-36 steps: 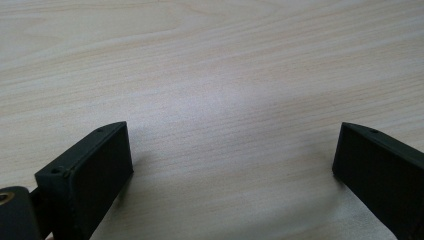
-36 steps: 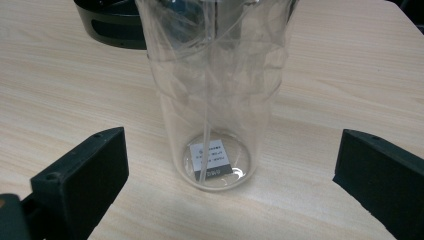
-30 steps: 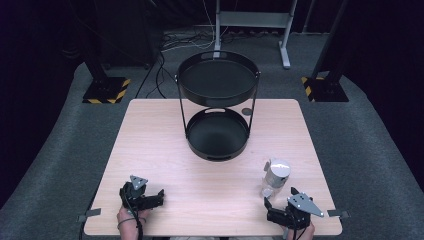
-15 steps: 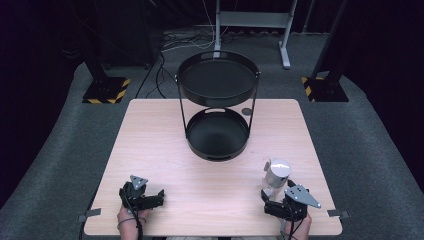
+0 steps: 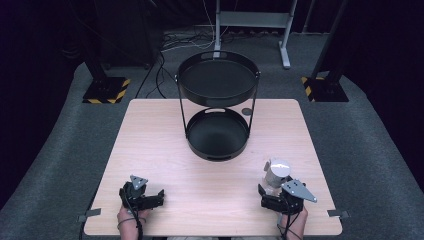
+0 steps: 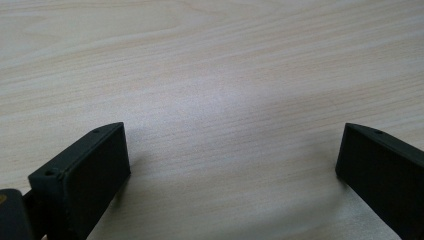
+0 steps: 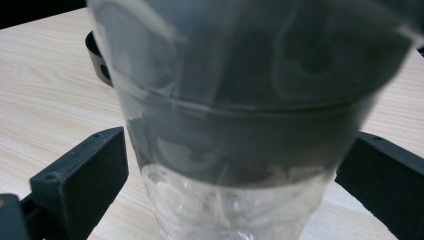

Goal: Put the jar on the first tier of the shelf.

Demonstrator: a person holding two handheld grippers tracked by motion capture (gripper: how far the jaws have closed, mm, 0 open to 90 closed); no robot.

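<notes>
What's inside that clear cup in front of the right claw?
The clear cup holds a dark grey insert in its upper part and something pale and crumpled at the bottom. What that is stays blurred. The right claw stands open around the cup.

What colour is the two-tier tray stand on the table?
Black all over, trays and frame alike; the two-tier tray stand shows best in the high view.

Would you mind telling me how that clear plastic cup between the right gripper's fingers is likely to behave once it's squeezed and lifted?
The clear plastic cup looks thin-walled, so it would probably flex or crumple under a firm squeeze. It widens upward, so it may tip if pushed high. Its glossy wall could slide in the right gripper, whose fingers stand apart from it.
</notes>
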